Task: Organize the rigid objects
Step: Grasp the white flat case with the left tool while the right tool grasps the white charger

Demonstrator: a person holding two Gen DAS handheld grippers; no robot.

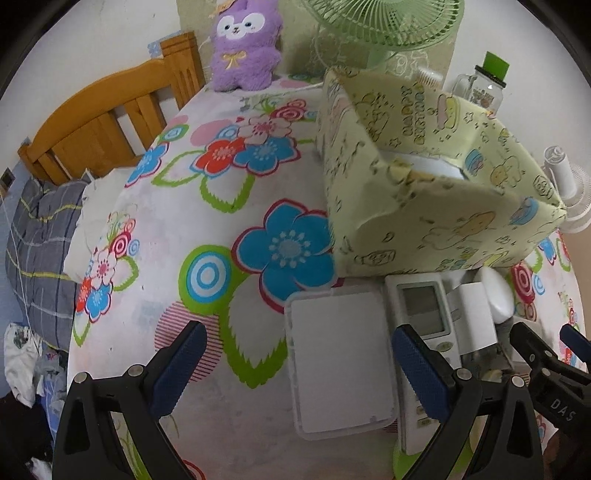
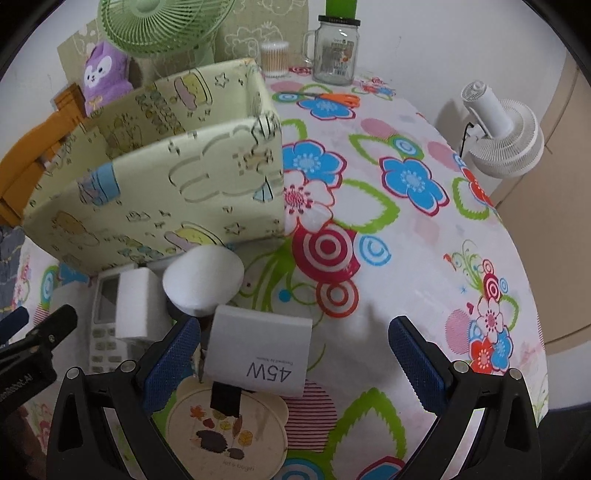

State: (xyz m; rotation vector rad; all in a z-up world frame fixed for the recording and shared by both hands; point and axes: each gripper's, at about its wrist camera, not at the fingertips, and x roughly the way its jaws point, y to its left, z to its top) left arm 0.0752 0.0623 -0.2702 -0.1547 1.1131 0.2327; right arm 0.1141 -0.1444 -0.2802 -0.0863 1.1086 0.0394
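Note:
A pale yellow-green fabric storage box stands open on the flowered tablecloth. In front of it lie a flat white lidded case, a white remote control, a white block, a round white object, a white 45W charger and a round hedgehog-print disc. My left gripper is open, straddling the white case. My right gripper is open around the charger without touching it.
At the back stand a glass jar mug, a cotton-swab tub, orange scissors, a green fan and a purple plush. A white clip fan hangs off the right edge. A wooden headboard is at left.

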